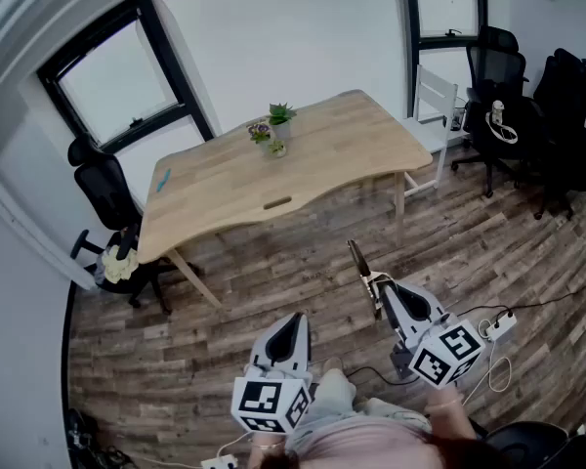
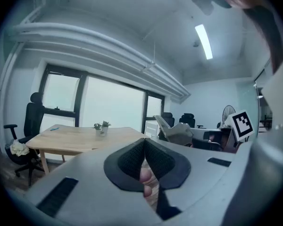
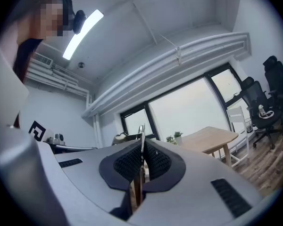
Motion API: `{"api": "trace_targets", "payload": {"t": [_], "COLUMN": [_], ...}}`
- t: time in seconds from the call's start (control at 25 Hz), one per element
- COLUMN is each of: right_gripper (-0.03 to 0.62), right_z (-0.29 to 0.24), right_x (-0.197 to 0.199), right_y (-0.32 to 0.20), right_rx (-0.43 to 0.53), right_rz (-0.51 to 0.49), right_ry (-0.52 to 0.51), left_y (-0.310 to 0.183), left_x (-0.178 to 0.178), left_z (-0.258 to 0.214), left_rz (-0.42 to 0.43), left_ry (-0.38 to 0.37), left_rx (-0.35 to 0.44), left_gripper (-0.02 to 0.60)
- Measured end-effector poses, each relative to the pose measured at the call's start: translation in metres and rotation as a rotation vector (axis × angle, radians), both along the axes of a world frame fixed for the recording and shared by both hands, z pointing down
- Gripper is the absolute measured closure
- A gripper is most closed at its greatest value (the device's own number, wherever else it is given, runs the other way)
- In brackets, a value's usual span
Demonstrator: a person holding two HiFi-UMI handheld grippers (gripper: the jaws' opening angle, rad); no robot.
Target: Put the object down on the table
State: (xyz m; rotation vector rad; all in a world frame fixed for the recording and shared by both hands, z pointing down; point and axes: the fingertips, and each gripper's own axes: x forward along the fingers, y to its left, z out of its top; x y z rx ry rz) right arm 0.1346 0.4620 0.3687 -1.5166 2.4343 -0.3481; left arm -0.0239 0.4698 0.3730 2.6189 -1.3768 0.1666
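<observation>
Standing well back from the worktop [image 1: 313,164], the person had the right hand-held gripper [image 1: 381,291] clenched on a slim metal-and-wood tool [image 1: 356,259], up in the air and well apart from the worktop. The left hand-held gripper [image 1: 295,320] was clamped together, empty. Two small pots [image 1: 280,131] on the worktop held little plants [image 1: 281,113].

An office meeting room was shown. A long wooden table [image 1: 273,179] with small potted plants [image 1: 273,130] was set well ahead of the left gripper [image 1: 295,320] and the right gripper [image 1: 383,287], beside large dark-framed windows [image 1: 117,81]. Black swivel chairs [image 1: 498,76] were gathered far ahead and right of the right gripper, and another swivel chair [image 1: 103,189] was parked ahead and left of the left gripper. A strip light [image 2: 203,41] was mounted overhead. A power strip [image 1: 500,326] was laid on the plank floor [image 1: 273,286] near the right gripper.
</observation>
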Motion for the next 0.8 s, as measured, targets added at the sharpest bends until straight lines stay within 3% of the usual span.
{"api": "trace_targets", "payload": {"t": [0.36, 0.8], "right_gripper": [0.592, 0.592], "right_z": [0.001, 0.014], "right_x": [0.007, 0.005], "right_y": [0.004, -0.04], "right_rx": [-0.011, -0.044], "right_rz": [-0.025, -0.027], "right_ry": [-0.008, -0.034], "left_y": [0.008, -0.038], "left_x": [0.017, 0.017], "left_z": [-0.009, 0.004], "left_rz": [0.007, 0.024], "left_ry": [0.002, 0.009], "left_rx": [0.005, -0.015], "left_gripper": [0.578, 0.578]}}
